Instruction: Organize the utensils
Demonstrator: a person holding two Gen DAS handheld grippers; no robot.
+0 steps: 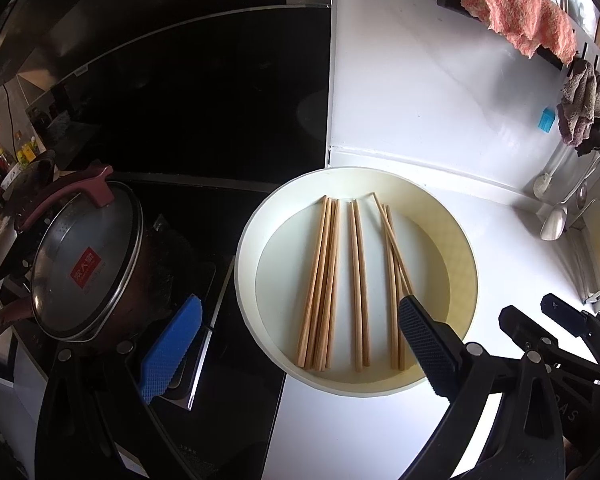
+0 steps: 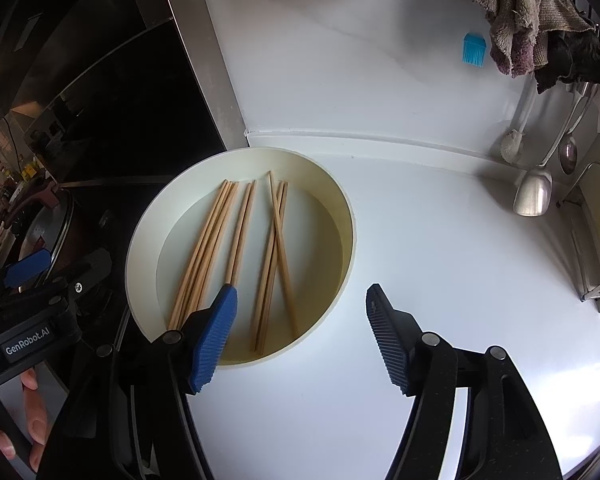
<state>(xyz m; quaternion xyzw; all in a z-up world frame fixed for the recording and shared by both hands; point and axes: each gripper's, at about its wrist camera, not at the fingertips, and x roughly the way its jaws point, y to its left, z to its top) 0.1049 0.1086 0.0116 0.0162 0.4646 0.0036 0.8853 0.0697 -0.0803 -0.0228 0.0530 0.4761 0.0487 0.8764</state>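
Several wooden chopsticks (image 1: 356, 280) lie in a round cream plate (image 1: 248, 248) on the white counter, in three loose groups; the right group is crossed. They also show in the right wrist view (image 2: 236, 240), in the same plate (image 2: 140, 248). My left gripper (image 1: 296, 344) is open and empty, hovering over the plate's near edge, one finger over the stove, the other over the right group. My right gripper (image 2: 300, 336) is open and empty, just above the plate's near right rim.
A black stove (image 1: 204, 112) with a lidded pot (image 1: 84, 268) lies left of the plate. Cloths (image 1: 520, 12), a blue brush (image 2: 474, 48) and hanging ladles (image 2: 534, 192) are along the back wall. A rack (image 2: 596, 232) stands at the right.
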